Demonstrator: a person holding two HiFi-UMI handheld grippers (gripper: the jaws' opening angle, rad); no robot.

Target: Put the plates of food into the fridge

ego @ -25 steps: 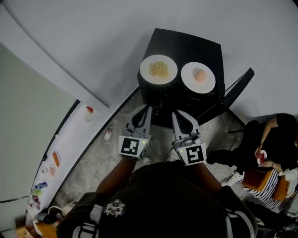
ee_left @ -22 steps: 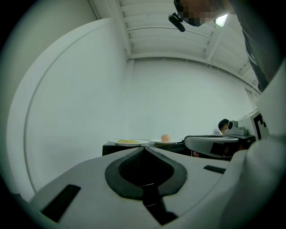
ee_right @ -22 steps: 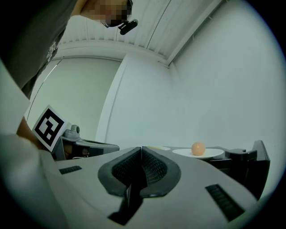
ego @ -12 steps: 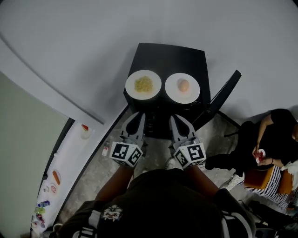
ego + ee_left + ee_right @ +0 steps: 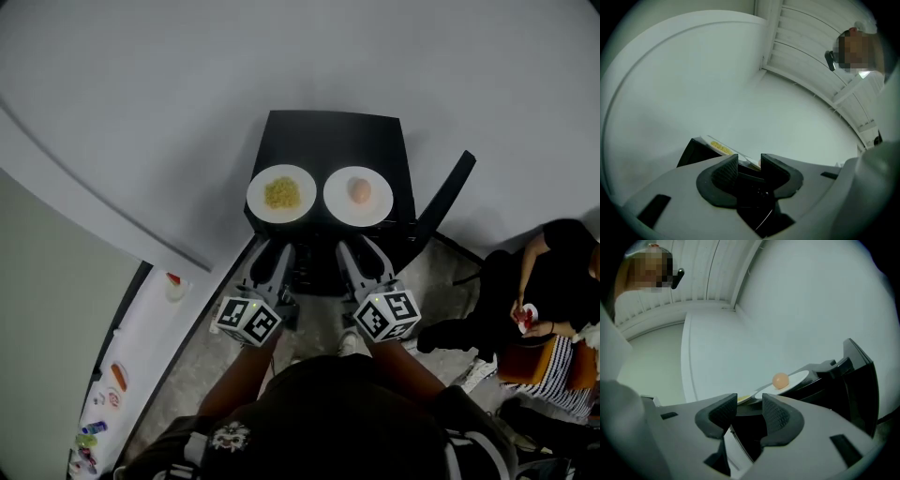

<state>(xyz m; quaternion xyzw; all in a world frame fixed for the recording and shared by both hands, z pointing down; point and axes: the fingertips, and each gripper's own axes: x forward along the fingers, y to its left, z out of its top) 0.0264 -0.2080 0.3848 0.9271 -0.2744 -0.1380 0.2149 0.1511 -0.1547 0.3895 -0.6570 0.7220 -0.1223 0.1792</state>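
Two white plates sit side by side on top of a small black fridge (image 5: 333,141). The left plate (image 5: 281,193) carries yellow food and the right plate (image 5: 358,195) an orange ball. My left gripper (image 5: 271,247) hangs just short of the yellow-food plate (image 5: 721,148). My right gripper (image 5: 356,247) is the same distance from the ball plate (image 5: 787,380). The jaws of both have just been opening. Left gripper (image 5: 749,161) and right gripper (image 5: 749,403) stand open with nothing between their pads.
The fridge door (image 5: 441,202) stands open to the right. A person (image 5: 553,281) sits on the floor at the right. A white counter (image 5: 141,328) with small items runs along the left. Pale walls stand behind the fridge.
Both grippers have come closer to the plates and rolled, as their marker cubes show. Their jaws, together a second ago, now stand apart. The plates have not moved on the fridge.
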